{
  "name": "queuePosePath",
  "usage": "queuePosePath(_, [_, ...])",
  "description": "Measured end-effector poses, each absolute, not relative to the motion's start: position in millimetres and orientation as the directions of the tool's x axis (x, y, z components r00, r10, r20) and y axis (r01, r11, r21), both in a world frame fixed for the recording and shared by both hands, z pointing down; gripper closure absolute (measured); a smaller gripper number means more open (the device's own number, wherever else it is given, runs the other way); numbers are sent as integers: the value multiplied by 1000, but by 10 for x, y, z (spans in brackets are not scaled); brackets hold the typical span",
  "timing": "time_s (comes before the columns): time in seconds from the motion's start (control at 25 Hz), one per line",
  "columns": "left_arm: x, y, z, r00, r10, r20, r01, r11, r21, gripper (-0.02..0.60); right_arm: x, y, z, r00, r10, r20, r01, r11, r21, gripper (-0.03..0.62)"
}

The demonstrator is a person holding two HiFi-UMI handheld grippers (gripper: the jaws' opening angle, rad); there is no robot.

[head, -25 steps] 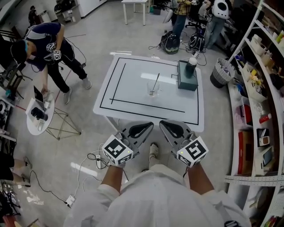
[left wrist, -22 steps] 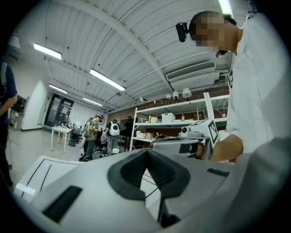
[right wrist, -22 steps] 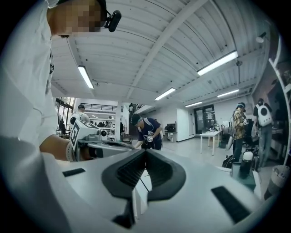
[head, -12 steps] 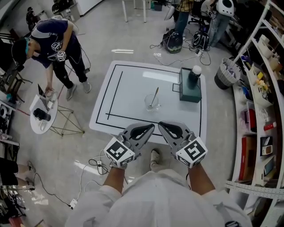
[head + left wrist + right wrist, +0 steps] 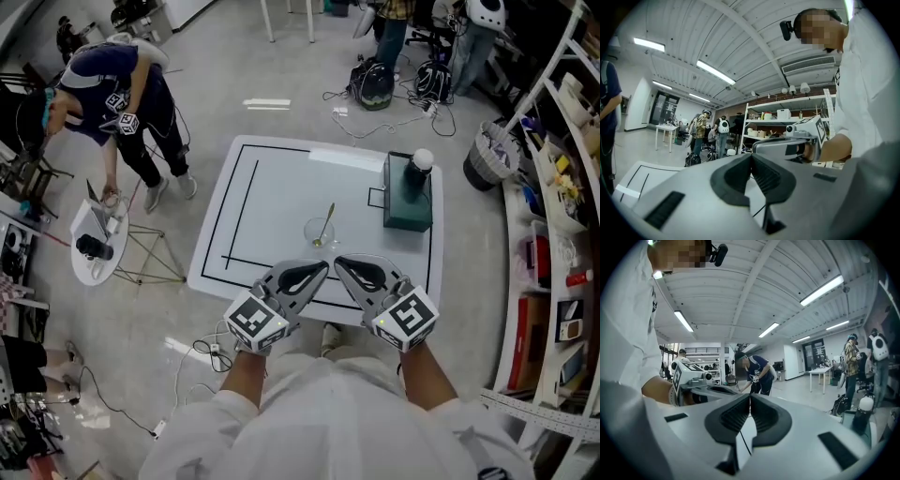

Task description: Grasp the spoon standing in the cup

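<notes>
A slim spoon (image 5: 325,223) leans in a clear round cup (image 5: 319,234); the left tool (image 5: 322,266) and right tool (image 5: 340,263) (ribbed black pads) are clenched, empty.

Cup (image 5: 319,232) on surface (image 5: 272,187), right of centre, toward near edge; spoon (image 5: 325,221) in cup. Box (image 5: 408,208) right of cup, bottle (image 5: 417,172) at its far end. Left hand-held gripper (image 5: 317,270) and right hand-held gripper (image 5: 345,265) side by side at near edge, before cup.

cup (image 5: 310,231): clear, glassy | spoon (image 5: 325,222): shiny metal | table (image 5: 281,192): smooth, glossy
</notes>
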State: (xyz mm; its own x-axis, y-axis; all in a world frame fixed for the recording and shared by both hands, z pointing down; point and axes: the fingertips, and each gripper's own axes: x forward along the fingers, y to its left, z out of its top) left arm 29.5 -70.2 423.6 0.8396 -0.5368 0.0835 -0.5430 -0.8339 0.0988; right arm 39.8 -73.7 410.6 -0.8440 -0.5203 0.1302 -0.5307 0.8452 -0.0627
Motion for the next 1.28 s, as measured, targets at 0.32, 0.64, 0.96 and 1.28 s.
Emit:
queuePosePath(0.32, [223, -840, 4276, 847, -523, 97, -531, -839, 119, 577, 324, -889, 4144, -839, -524, 147, -538, 839, -83, 589])
queuePosePath(0.64, [102, -986, 4284, 870, -483, 98, -492, -860, 137, 577, 178, -985, 4189, -819, -550, 163, -569, 816, -106, 588])
queuePosePath(0.96, [92, -1012, 4360, 882, -460, 108, -472, -868, 156, 577, 174, -1014, 4275, -798, -571, 192, -596, 797, -104, 588])
queuePosePath(1.28, [18, -1056, 4436, 883, -456, 114, -469, -867, 169, 577, 227, -1139, 4442, -779, -583, 231, -617, 779, -113, 552])
